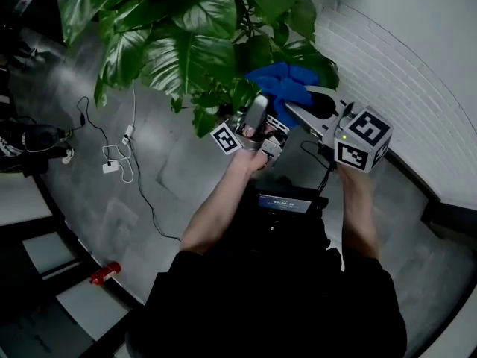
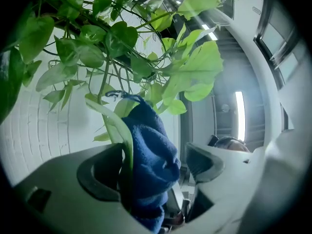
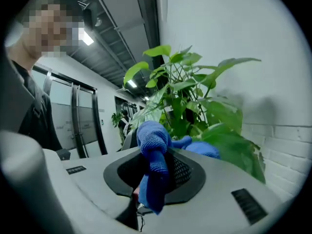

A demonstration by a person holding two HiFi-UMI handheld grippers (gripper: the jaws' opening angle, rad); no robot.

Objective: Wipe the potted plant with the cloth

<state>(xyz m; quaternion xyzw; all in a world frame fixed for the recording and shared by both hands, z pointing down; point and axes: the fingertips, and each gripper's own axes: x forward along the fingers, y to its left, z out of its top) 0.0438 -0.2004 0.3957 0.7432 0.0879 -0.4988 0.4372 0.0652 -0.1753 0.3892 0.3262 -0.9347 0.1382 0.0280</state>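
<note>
– two claws show in the head view. state of the right claw (image 1: 304,104)?
– clenched on the cloth (image 1: 279,80). in the right gripper view both pads close on a fold of the blue fabric. the rest bunches above the pads and spreads toward the potted plant (image 1: 186,43).
– state of the left claw (image 2: 151,160)?
– released. in the left gripper view its jaws stand apart. one leaf (image 2: 127,143), seen edge-on, lies against the pad at that view's left. the cloth presses on the leaf's other face. a gap separates the cloth from the opposite pad.
– location of the cloth relative to the plant?
– in the head view it sits at the lower right edge of the foliage, touching the leaves. the left claw reaches in from below and the right claw from the right, so the cloth lies between their tips. both are raised off the floor (image 1: 149,177).
– surroundings?
– a white brick wall (image 1: 387,51) runs just beside the plant on the right. white cables (image 1: 119,155) lie on the grey floor to the left of the plant. a small red item (image 1: 104,274) lies further down on the left. the right claw's marker cube (image 1: 363,139) sits above the person's right hand (image 1: 346,171).
</note>
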